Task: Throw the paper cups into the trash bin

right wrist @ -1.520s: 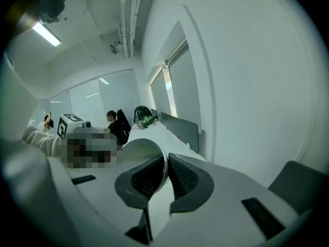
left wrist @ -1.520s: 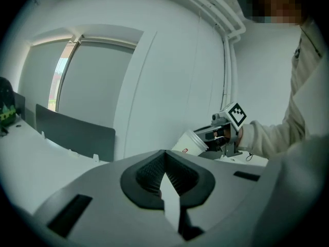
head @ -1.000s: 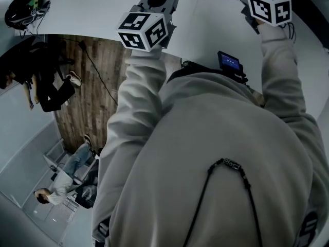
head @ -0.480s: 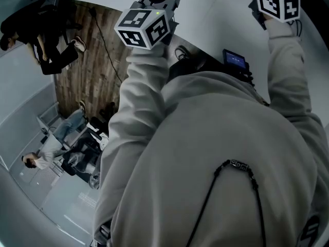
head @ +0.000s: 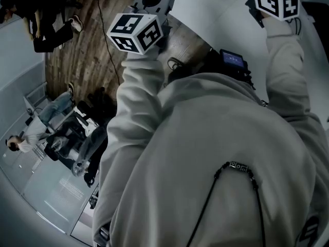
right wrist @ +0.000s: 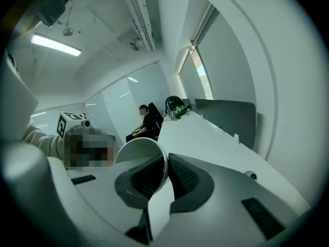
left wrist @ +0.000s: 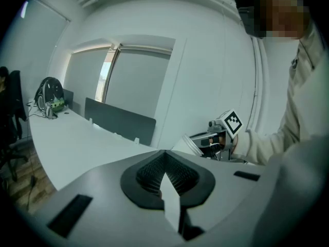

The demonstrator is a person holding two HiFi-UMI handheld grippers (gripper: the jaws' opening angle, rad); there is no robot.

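Head view: a grey sweatshirt point(head: 216, 153) fills most of the frame. Both arms reach to the top edge, where the right gripper's jaws are cut off.
Left gripper point(left wrist: 165, 157): pads pressed together, nothing between them.
Right gripper point(right wrist: 165, 163): pads pinching the cup's wall at its rim.
Cup point(right wrist: 138, 151): white paper, held in the right gripper at centre frame, partly hidden behind the left jaw.
Desk point(right wrist: 205, 138): long and white, running towards upper centre.
Seated person point(right wrist: 144, 120): at the desk's far end, too small for detail.
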